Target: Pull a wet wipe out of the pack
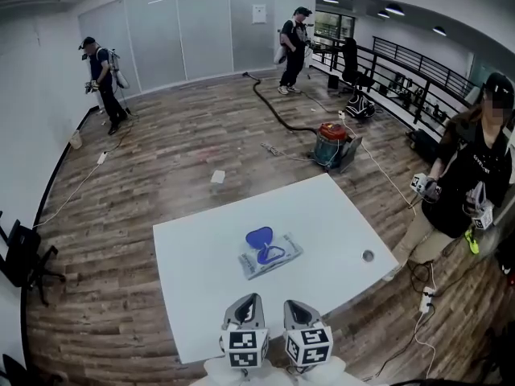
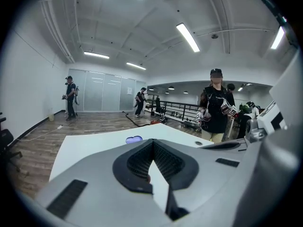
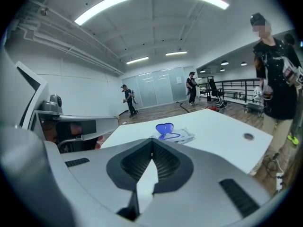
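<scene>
The wet wipe pack (image 1: 272, 255) lies flat near the middle of the white table (image 1: 201, 296), its blue lid (image 1: 259, 237) flipped open and upright. In the right gripper view the pack (image 3: 176, 136) and its lid (image 3: 164, 127) sit just past the jaw tips. In the left gripper view only the lid (image 2: 134, 139) peeks over the jaws. My left gripper (image 1: 249, 300) and right gripper (image 1: 293, 305) hover side by side over the table's near edge, short of the pack. Both are shut and hold nothing.
A round cable hole (image 1: 368, 256) is in the table's right part. A person (image 1: 467, 179) holding grippers stands at the table's right side. A red vacuum cleaner (image 1: 332, 140) and its hose lie on the floor beyond; a black chair (image 1: 20, 257) stands at left.
</scene>
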The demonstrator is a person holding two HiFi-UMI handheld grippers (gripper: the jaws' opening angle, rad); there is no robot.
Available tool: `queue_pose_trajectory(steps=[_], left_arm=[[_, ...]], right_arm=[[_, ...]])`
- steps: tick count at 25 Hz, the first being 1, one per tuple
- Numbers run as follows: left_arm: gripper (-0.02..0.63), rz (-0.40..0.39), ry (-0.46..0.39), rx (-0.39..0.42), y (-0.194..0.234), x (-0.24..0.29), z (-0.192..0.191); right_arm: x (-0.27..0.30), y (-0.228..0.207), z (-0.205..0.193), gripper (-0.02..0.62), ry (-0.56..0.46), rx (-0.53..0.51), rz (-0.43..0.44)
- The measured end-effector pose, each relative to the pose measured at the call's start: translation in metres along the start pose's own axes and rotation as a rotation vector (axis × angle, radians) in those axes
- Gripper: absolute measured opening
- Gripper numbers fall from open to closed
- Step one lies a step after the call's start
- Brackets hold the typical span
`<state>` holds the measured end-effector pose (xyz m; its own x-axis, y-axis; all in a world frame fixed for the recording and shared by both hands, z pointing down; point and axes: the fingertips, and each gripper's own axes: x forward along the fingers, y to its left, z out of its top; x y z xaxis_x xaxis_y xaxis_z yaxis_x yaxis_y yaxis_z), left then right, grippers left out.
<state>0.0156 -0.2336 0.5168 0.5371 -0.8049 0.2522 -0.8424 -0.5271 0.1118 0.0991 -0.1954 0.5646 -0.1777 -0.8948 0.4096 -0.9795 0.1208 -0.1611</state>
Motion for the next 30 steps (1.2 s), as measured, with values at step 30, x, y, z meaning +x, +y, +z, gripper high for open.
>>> queue_pose_trajectory(steps=[30], left_arm=[[-0.004,0.095,0.022,-0.058,0.004,0.031,0.004]], right_arm=[[0.084,-0.057,0.037,0.011,-0.048,-0.05,0.044]])
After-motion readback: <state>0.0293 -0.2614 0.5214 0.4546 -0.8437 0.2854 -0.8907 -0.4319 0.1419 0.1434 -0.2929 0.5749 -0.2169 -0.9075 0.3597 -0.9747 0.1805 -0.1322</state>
